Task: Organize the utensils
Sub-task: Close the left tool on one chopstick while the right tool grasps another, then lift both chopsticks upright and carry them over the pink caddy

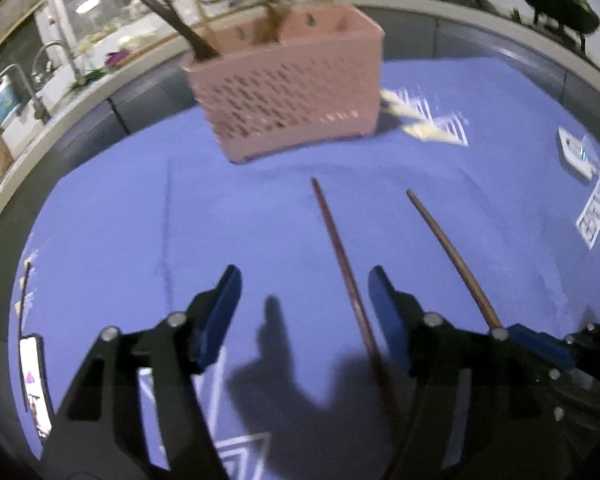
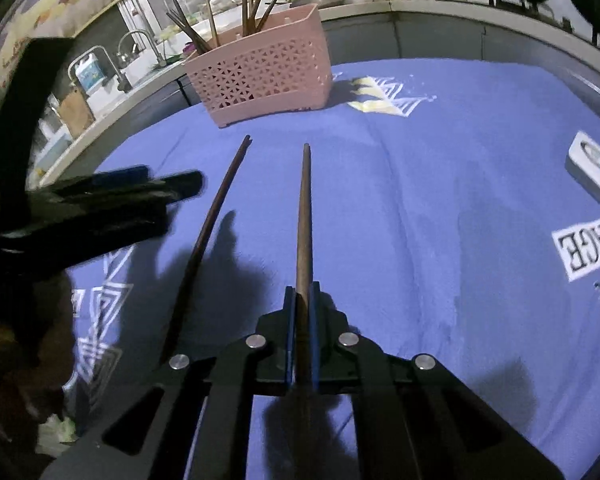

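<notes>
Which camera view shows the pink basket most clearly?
The right wrist view: the pink basket is sharp there, its lattice holes and chopsticks plainly visible. The left wrist view shows it closer but blurred.

Dim indoor light with a cool cast falls on the blue cloth (image 2: 420,200), throwing hard dark shadows (image 1: 284,360) toward the cameras. The left wrist view is smeared, apparently by motion, softening the pink basket (image 1: 292,92); the right wrist view is sharper. Fisheye distortion bends the counter edge (image 2: 460,16), and corners go black.
</notes>
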A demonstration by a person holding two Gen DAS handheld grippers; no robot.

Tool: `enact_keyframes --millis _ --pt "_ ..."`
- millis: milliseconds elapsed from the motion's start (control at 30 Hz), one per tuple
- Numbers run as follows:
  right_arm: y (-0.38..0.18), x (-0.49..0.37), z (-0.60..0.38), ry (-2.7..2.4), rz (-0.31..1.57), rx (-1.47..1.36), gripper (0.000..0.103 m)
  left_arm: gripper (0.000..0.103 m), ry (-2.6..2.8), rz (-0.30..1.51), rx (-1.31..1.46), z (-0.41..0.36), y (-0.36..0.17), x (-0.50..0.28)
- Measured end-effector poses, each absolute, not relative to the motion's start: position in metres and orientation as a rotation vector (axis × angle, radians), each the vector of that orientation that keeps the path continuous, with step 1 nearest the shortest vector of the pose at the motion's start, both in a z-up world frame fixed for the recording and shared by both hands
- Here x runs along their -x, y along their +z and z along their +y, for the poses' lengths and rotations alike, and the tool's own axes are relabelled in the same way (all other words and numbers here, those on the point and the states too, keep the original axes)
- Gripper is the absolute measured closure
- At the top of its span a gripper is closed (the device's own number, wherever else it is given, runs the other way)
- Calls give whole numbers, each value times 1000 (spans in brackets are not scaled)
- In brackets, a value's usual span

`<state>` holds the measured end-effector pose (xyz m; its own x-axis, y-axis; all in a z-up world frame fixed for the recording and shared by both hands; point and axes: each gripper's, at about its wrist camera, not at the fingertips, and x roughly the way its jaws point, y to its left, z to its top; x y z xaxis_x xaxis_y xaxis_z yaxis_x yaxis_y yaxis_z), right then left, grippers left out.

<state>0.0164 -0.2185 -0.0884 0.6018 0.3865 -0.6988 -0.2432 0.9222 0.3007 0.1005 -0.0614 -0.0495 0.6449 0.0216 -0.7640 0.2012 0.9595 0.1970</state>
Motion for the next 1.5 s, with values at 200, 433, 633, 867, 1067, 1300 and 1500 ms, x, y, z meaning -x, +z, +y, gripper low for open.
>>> enact_keyframes --millis 200,433,633,867,1067,1300,1500 --pt "-87 -23 -224 389 855 -222 95 53 -159 907 -251 -60 -63 -100" --pt "-84 -38 -222 412 881 -215 94 97 -238 931 -219 -35 -60 -85" --pt "-80 -52 -217 454 918 -183 86 97 -278 983 -179 -5 -60 -66" --pt "-69 -98 -193 434 941 -55 75 82 -248 980 -245 -22 -60 -99" --pt "-67 -128 -173 462 933 52 97 98 -306 982 -213 -36 -59 -131" --pt "-17 -107 -187 573 805 -88 98 99 -354 871 -64 -11 -3 -119" --pt "56 -80 -195 611 552 -140 98 99 -387 668 7 12 78 -91"
